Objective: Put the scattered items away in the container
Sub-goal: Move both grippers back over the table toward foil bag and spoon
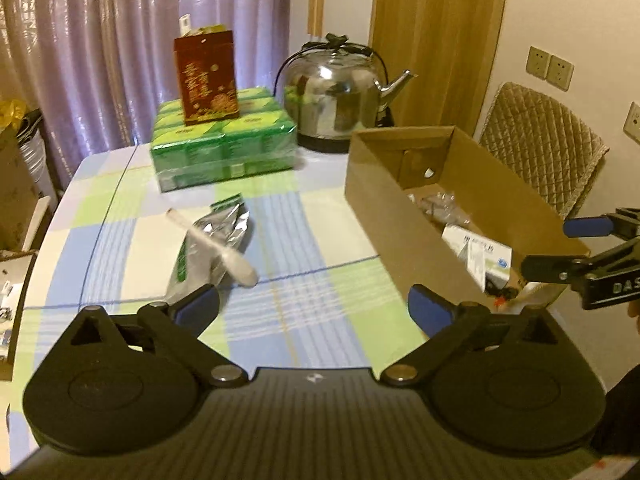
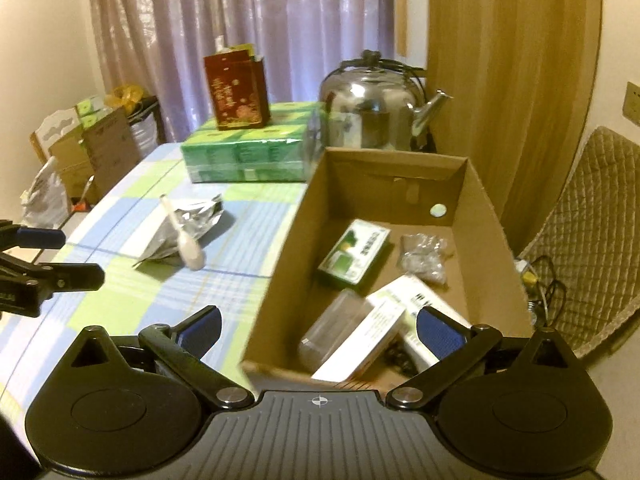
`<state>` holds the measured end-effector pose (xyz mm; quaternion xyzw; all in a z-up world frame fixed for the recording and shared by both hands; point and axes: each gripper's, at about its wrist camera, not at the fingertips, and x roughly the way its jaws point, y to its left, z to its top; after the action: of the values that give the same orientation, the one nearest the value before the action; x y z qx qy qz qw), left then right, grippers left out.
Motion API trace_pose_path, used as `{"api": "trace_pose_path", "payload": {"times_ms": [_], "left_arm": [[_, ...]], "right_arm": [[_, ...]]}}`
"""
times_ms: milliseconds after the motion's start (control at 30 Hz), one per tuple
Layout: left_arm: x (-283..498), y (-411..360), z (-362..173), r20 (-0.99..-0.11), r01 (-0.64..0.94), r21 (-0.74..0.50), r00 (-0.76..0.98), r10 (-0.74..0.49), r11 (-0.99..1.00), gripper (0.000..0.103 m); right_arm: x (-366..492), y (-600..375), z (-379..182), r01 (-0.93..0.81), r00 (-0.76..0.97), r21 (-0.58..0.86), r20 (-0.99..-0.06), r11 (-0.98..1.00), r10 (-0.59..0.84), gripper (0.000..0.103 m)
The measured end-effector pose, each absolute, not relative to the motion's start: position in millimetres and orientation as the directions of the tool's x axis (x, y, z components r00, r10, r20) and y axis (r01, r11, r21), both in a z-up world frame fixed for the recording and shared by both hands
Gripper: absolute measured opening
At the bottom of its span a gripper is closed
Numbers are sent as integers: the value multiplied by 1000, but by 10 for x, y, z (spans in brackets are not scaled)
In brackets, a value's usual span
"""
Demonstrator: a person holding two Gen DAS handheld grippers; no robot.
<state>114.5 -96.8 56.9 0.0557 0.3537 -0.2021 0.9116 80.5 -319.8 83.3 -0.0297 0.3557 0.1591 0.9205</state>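
An open cardboard box (image 1: 384, 216) (image 2: 280, 276) stands on the right of the table. Inside lie a green packet (image 2: 354, 250), white medicine boxes (image 2: 384, 328) (image 1: 478, 254), a clear jar (image 2: 334, 328) and a crinkly clear bag (image 2: 424, 258). On the checked cloth left of the box lies a silver foil pouch (image 1: 212, 248) (image 2: 180, 228) with a white spoon (image 1: 216, 242) (image 2: 184, 236) across it. My left gripper (image 1: 314, 308) is open just before the pouch, holding nothing. My right gripper (image 2: 318, 330) is open over the box's near end, also holding nothing.
At the back of the table (image 1: 304, 288) a green wrapped multipack (image 1: 224, 142) (image 2: 248, 156) carries a red carton (image 1: 206, 78) (image 2: 236, 90), beside a steel kettle (image 1: 340, 94) (image 2: 376, 110). A quilted chair (image 1: 540, 148) (image 2: 592, 240) stands right. Cardboard boxes and bags (image 2: 80, 160) stand left of the table.
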Motion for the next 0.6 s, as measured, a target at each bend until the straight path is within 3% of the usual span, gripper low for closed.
{"api": "trace_pose_path", "payload": {"times_ms": [600], "left_arm": [[1027, -111, 218, -722, 301, -34, 652, -231, 953, 101]], "right_arm": [[535, -2479, 856, -450, 660, 65, -648, 891, 380, 101]]}}
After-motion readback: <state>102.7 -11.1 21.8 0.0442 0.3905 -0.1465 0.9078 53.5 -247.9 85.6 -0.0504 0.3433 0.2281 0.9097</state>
